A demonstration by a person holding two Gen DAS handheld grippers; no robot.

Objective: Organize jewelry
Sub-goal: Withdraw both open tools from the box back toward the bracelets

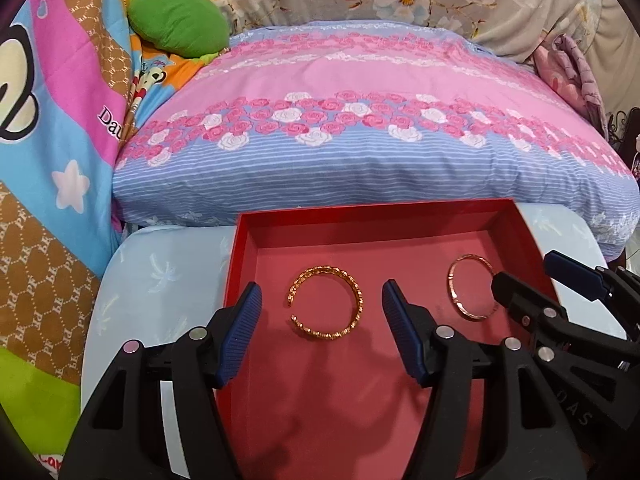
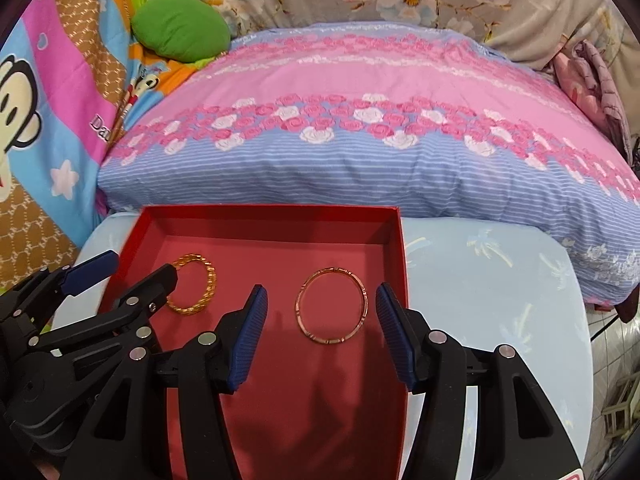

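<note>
A red open box point(image 1: 400, 218) point(image 2: 394, 248) sits on a pale blue surface. Inside lie a gold open cuff bangle point(image 1: 326, 303) point(image 2: 208, 280) on the left and a thin rose-gold round bangle point(image 1: 452, 284) point(image 2: 331, 306) on the right. My left gripper point(image 1: 322, 328) is open and empty, its blue pads either side of the gold cuff, just above it. My right gripper point(image 2: 320, 328) is open and empty, its pads either side of the rose-gold bangle. Each gripper shows in the other's view: the right one point(image 1: 532, 276) and the left one point(image 2: 132, 266).
A pink and blue rose-print pillow point(image 1: 360, 128) point(image 2: 360, 128) lies just behind the box. A green cushion point(image 1: 180, 20) and cartoon bedding point(image 1: 60, 140) are at the back left. The pale blue surface point(image 2: 500, 280) extends right of the box.
</note>
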